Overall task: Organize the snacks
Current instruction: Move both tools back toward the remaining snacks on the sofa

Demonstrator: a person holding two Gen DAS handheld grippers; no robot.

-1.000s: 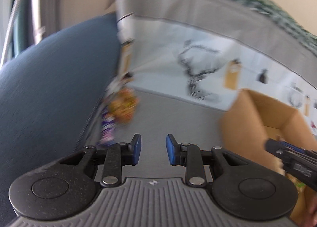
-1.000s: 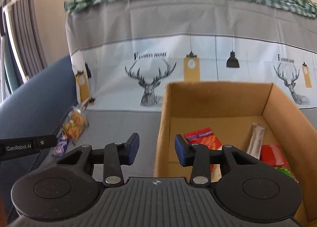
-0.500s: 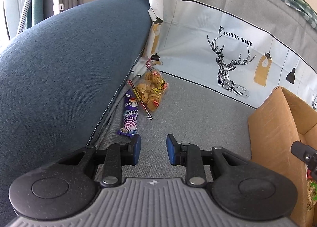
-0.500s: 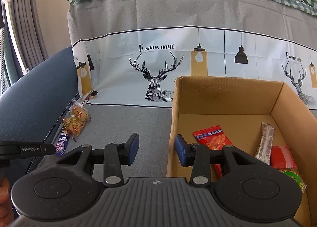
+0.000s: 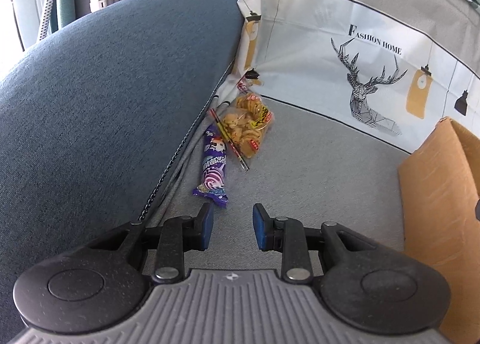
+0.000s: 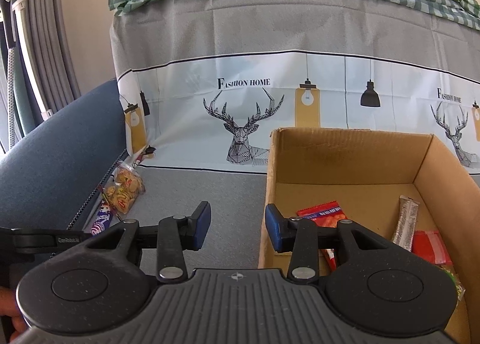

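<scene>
Now both pairs of jaws stand parted and empty, left gripper (image 5: 232, 231) with one purple candy wrapper (image 5: 212, 169) at its 11 o'clock and one cookie bag (image 5: 246, 117) beyond, right gripper (image 6: 238, 226) over the cardboard box (image 6: 345, 161) wall, three packets at 2 o'clock

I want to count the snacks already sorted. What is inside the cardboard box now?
Inside the cardboard box lie a red snack packet, a silver stick sachet, a red pouch and something green at the edge. The right claw covers the box's near part.
</scene>
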